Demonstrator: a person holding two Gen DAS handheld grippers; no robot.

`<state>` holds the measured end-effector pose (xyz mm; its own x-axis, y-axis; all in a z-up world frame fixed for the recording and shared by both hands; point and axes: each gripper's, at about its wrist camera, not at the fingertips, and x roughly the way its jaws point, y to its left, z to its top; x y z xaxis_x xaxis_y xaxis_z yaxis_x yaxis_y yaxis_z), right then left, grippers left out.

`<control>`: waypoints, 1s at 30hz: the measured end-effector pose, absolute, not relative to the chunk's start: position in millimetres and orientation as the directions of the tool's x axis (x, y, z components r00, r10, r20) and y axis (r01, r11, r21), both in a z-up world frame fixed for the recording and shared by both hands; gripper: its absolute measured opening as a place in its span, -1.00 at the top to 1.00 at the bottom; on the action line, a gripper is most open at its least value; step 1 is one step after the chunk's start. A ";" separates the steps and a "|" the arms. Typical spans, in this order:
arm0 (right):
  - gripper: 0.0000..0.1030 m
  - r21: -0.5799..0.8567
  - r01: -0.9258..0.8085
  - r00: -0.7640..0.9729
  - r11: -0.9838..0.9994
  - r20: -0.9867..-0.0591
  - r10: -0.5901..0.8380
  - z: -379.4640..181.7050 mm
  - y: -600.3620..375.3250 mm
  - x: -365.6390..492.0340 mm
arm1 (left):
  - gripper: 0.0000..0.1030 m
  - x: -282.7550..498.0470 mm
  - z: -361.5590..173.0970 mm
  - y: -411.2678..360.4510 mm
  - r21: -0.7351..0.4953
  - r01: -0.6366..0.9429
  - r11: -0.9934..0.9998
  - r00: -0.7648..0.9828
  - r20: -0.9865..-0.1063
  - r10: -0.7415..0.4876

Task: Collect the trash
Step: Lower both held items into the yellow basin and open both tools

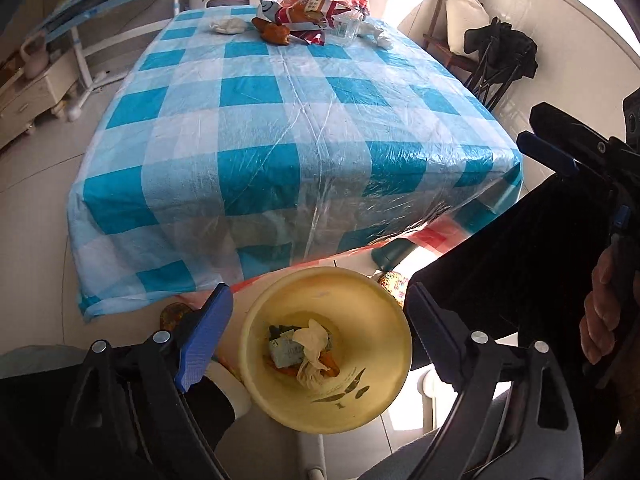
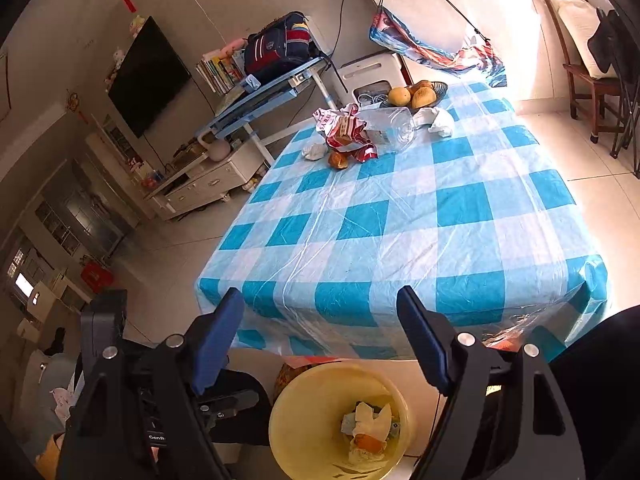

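A yellow trash bin (image 1: 384, 304) (image 2: 296, 408) stands on the floor at the near edge of the blue-checked table (image 1: 296, 128) (image 2: 400, 220). It holds crumpled tissues (image 1: 312, 344) (image 2: 372, 420) and scraps. At the table's far end lie a red-white snack wrapper (image 1: 316, 14) (image 2: 344, 128), a brown bread piece (image 1: 276, 32) (image 2: 339, 159), a clear plastic bottle (image 1: 347, 26) (image 2: 394, 128) and white tissue wads (image 1: 227, 25) (image 2: 314, 151). My left gripper (image 1: 316, 320) is open and empty above the bin. My right gripper (image 2: 320, 340) is open and empty, also just above the bin.
A fruit bowl (image 2: 416, 94) sits at the table's far edge. A study desk (image 2: 272, 92) and a TV cabinet (image 2: 204, 184) stand to the left, a wooden chair (image 2: 580, 60) to the right. Tiled floor surrounds the table.
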<state>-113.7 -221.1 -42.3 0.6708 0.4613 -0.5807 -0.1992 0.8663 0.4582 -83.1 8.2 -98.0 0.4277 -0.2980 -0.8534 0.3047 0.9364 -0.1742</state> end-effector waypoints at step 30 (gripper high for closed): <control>-0.64 0.304 -0.252 0.675 0.919 -0.625 0.392 -45.5 -197.6 -120.3 | -0.86 -68.4 -50.1 64.6 -0.153 0.035 0.988 0.686 -0.715 -0.136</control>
